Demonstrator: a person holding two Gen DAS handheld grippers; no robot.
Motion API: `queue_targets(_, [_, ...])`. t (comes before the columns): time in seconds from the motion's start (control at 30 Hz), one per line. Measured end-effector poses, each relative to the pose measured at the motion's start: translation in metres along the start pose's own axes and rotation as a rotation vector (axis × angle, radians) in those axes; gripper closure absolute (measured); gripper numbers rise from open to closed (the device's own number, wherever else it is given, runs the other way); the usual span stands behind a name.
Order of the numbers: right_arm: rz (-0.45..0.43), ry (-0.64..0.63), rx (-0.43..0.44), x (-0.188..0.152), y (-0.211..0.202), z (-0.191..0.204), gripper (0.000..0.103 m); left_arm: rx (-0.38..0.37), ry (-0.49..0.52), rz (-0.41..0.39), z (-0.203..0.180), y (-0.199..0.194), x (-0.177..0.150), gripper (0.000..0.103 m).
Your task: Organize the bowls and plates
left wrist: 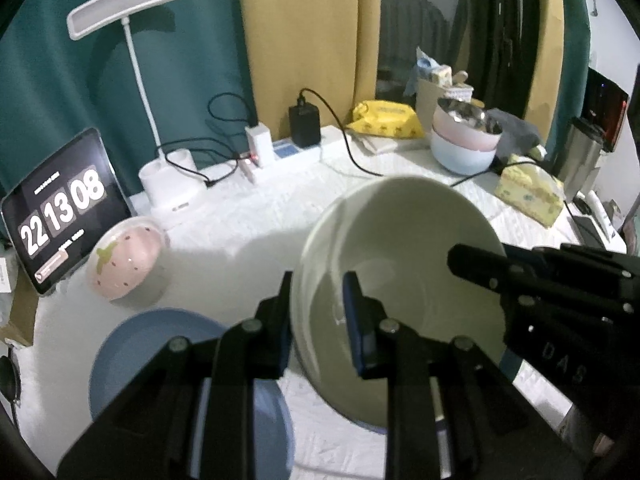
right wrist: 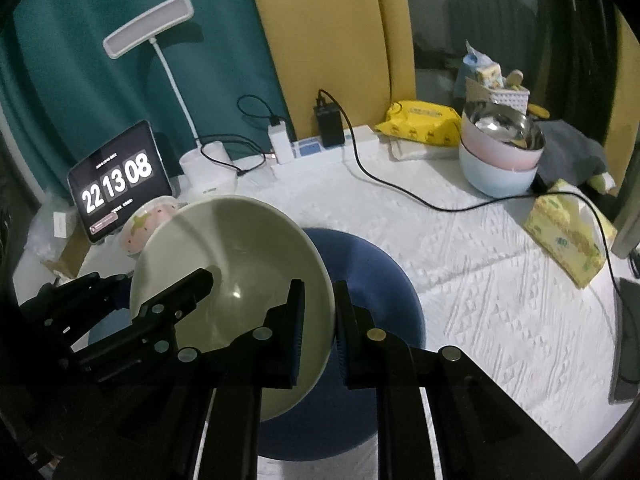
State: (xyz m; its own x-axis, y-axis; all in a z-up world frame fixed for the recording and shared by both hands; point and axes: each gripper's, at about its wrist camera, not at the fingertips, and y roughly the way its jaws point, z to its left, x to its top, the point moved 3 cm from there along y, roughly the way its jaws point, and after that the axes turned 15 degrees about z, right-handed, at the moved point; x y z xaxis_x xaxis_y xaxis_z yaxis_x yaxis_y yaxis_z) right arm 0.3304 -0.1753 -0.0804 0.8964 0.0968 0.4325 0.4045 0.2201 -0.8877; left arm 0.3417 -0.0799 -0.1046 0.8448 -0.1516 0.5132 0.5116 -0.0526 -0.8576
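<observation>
Left wrist view shows my left claw [left wrist: 318, 312] and right claw [left wrist: 476, 264] each pinching opposite rims of the tilted cream bowl [left wrist: 400, 264] above the blue plate [left wrist: 132, 360]; I level both before lowering.

Along the back edge stand a tablet clock [left wrist: 60, 208], a white desk lamp [left wrist: 128, 4], a power strip [right wrist: 320, 152] with chargers, and a yellow pack [right wrist: 424, 122] — probably wipes — beside a tissue box [right wrist: 568, 240].
</observation>
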Motion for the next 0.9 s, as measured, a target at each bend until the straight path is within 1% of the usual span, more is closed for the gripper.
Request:
queue_targets(0.33, [0.032,0.018,0.005,-0.006,0.016,-0.021,0.087,0.014,0.029,0.044,-0.018,0.020,-0.002,0.080])
queue_targets(0.63, [0.072,0.037,-0.001,-0.009,0.027,-0.028,0.087,0.019,0.048,0.079,-0.024,0.034,-0.005,0.080])
queue_targets(0.9, [0.055,0.038,-0.003,-0.005,0.023,-0.027,0.086,0.035,0.034,0.074,-0.019,0.032,-0.004,0.078])
